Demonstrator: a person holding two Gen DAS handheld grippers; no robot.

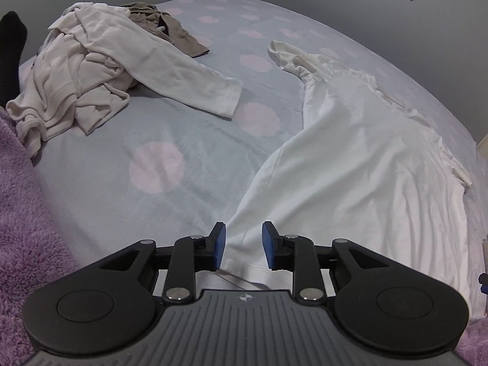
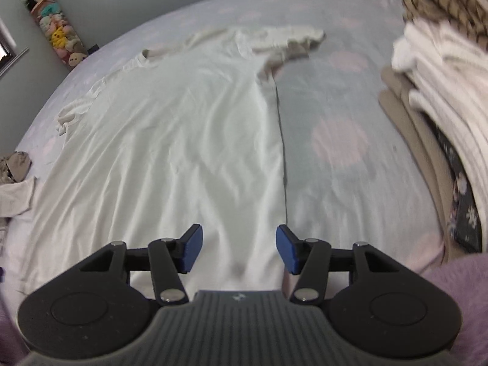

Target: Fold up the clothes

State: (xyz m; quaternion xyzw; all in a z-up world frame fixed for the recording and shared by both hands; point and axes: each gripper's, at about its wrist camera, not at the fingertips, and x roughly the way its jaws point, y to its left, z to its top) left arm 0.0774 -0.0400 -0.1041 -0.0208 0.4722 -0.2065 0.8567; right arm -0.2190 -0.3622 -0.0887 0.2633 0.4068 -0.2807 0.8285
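Observation:
A white garment (image 1: 360,164) lies spread flat along the bed, its sleeves bunched at the far end. In the right wrist view the same white garment (image 2: 170,140) fills the middle, its right edge running straight toward me. My left gripper (image 1: 244,245) is open just above the garment's near left corner, blue pads apart, nothing between them. Over the near right edge of the garment my right gripper (image 2: 239,251) stands open wide and holds nothing.
A heap of cream clothes (image 1: 91,76) with a brown piece (image 1: 170,30) lies at the far left of the spotted bedsheet (image 1: 158,158). A stack of folded clothes (image 2: 439,97) rises at the right. A purple fleece blanket (image 1: 27,219) borders the near edge. Soft toys (image 2: 58,30) stand by the wall.

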